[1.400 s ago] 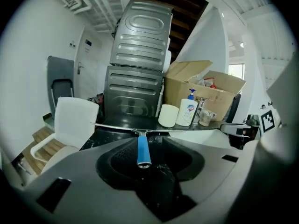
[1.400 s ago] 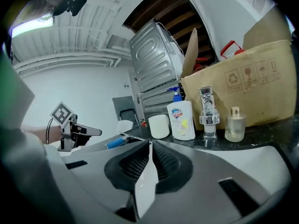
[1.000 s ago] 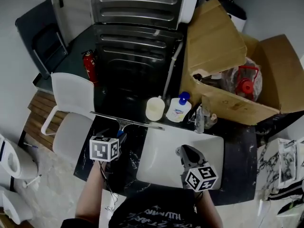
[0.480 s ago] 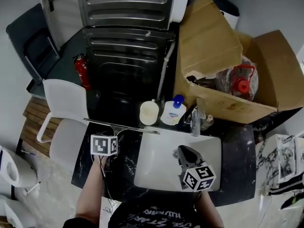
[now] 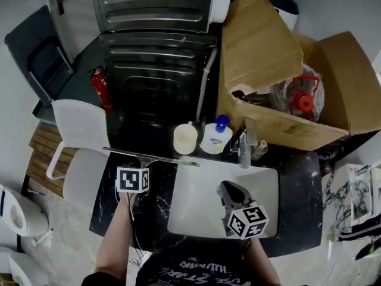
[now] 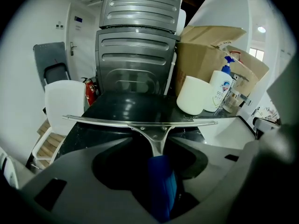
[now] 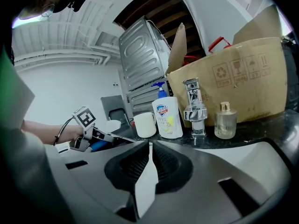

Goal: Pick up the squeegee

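Observation:
The squeegee [image 5: 161, 158] lies on the black counter left of the sink, with its long metal blade [image 6: 140, 123] across the far side and its blue handle [image 6: 162, 190] pointing back at me. My left gripper [image 5: 144, 164] is tilted down over that handle. In the left gripper view, the handle lies between the jaws of my left gripper [image 6: 156, 143]. The jaws are closing, with a gap still showing on both sides. My right gripper [image 5: 226, 188] hovers over the white sink. Seen in its own view, the right gripper [image 7: 149, 146] is shut on nothing.
A white cup [image 5: 185, 139], a soap pump bottle [image 5: 216, 137], a chrome faucet [image 5: 245, 151] and a small glass bottle [image 7: 225, 120] line the back of the sink [image 5: 199, 210]. An open cardboard box [image 5: 280, 70] stands behind them. A white chair [image 5: 83, 124] is to the left.
My left gripper has sunk and moved forward along the blue handle toward the squeegee's blade. The right gripper has stayed over the sink.

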Tool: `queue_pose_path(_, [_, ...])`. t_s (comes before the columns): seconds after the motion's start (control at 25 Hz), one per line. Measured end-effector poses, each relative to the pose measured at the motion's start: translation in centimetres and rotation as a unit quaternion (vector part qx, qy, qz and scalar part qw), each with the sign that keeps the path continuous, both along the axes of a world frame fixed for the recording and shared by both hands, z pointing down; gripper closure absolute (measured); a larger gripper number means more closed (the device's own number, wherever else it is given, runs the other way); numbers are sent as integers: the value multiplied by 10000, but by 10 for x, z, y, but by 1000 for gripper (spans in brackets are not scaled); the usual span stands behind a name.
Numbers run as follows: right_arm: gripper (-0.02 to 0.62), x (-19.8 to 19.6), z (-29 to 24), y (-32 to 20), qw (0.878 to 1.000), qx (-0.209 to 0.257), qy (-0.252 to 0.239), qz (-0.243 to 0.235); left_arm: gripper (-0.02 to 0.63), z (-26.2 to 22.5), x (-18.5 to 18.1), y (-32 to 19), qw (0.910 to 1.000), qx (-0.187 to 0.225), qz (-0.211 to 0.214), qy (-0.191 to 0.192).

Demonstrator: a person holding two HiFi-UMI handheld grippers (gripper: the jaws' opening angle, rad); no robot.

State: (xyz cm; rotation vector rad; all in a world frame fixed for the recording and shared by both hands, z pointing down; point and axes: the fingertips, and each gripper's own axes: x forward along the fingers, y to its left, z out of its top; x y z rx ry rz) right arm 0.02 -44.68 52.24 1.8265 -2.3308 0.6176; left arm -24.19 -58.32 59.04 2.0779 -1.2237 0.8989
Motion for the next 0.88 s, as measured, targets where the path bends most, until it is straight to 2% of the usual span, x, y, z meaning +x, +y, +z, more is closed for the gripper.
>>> queue_pose_path(0.08, [540, -1, 0, 1, 10000, 6, 7, -3, 390, 0, 3, 1, 10000, 0, 39, 7])
queue_pose_path(0.12, [541, -1, 0, 2, 10000, 11, 9, 1, 443, 1, 5, 2, 10000, 1, 46, 7])
queue_pose_path(0.16, [541, 0, -1, 3, 10000, 15, 10, 9, 454, 1, 6, 3, 10000, 18, 32, -3])
queue_pose_path(0.48, [541, 6, -10, 13, 9999, 98, 47, -6, 465, -9, 5, 9, 9995, 258, -172, 92])
queue_pose_path(0.88, [541, 8, -39, 29, 9986, 390, 44, -357, 465, -75, -5, 47, 9940, 899, -467, 418])
